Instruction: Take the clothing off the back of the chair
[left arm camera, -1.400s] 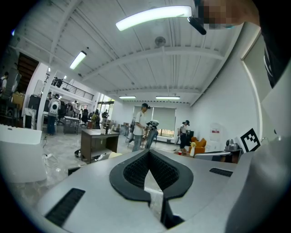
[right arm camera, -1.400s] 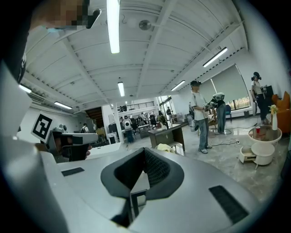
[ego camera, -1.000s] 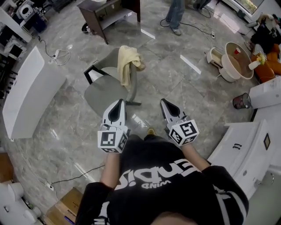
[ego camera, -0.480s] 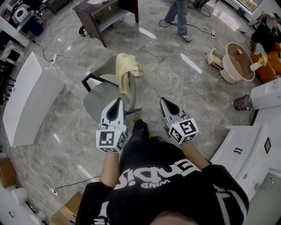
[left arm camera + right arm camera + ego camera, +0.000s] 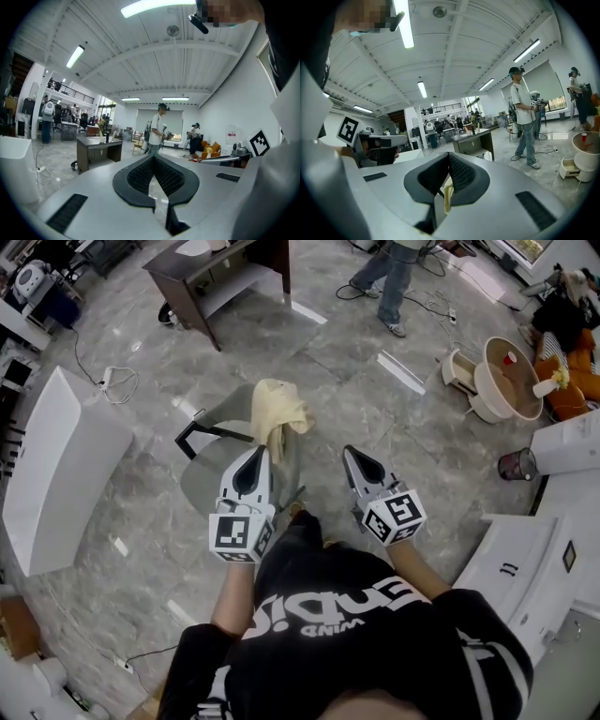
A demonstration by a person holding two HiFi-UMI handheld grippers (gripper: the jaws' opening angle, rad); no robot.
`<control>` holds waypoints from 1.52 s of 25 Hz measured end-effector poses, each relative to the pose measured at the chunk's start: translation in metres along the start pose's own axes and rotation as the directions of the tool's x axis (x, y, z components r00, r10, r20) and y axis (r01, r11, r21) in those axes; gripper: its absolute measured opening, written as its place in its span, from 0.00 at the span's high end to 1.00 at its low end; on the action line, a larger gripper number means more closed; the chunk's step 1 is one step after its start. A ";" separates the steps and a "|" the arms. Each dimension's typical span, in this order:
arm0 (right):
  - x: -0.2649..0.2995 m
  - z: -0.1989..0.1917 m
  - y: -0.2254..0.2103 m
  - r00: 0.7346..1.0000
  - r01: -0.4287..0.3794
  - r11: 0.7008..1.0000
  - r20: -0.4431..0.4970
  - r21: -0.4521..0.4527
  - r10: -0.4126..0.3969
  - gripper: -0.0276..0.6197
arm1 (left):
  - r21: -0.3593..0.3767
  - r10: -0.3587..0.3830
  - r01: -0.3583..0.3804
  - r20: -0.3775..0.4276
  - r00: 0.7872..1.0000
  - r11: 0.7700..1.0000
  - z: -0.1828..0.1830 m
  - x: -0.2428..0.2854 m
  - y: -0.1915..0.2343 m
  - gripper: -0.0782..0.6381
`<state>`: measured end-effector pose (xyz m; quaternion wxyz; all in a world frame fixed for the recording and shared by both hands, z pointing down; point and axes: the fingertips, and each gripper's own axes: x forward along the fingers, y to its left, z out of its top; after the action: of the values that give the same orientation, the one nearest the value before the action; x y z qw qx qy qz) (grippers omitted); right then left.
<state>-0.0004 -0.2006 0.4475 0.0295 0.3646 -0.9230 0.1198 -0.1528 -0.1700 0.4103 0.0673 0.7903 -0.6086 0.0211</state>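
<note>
A pale yellow piece of clothing (image 5: 275, 411) hangs over the back of a grey chair (image 5: 217, 468) with a black armrest, on the marble floor in the head view. My left gripper (image 5: 259, 453) is shut and empty, its tip over the chair back just below the clothing. My right gripper (image 5: 348, 453) is shut and empty, to the right of the chair and apart from it. In the left gripper view the shut jaws (image 5: 153, 157) point across the hall. In the right gripper view a strip of the yellow clothing (image 5: 448, 197) shows beneath the shut jaws (image 5: 449, 154).
A dark wooden desk (image 5: 220, 273) stands beyond the chair, and a person (image 5: 398, 277) stands at the back. A white cabinet (image 5: 56, 465) is at the left. At the right are a round beige table (image 5: 506, 376), a dark bin (image 5: 514, 465) and white furniture (image 5: 525, 559).
The person has walked forward, so the chair and clothing now sit closer to both grippers. The left gripper's tip has reached the chair back. Both grippers stay shut.
</note>
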 end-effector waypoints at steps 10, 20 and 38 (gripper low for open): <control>0.056 0.021 -0.004 0.999 0.037 0.999 0.010 -0.001 -0.037 0.94 | 0.013 -0.050 0.050 -0.003 0.999 0.999 0.017 0.041 0.043 0.87; 0.070 0.031 -0.021 0.999 0.035 0.999 0.012 -0.004 -0.035 0.94 | 0.009 -0.103 0.103 -0.026 0.994 0.995 0.016 0.069 0.036 0.87; 0.099 0.031 -0.055 1.000 -0.004 1.000 -0.002 0.006 0.004 0.94 | 0.058 -0.183 0.195 -0.162 0.970 0.979 -0.025 0.124 0.029 0.25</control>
<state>-0.0341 -0.3126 0.4429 0.0290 0.3626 -0.9234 0.1227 -0.1476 -0.2934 0.4513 0.0869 0.8426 -0.5222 0.0986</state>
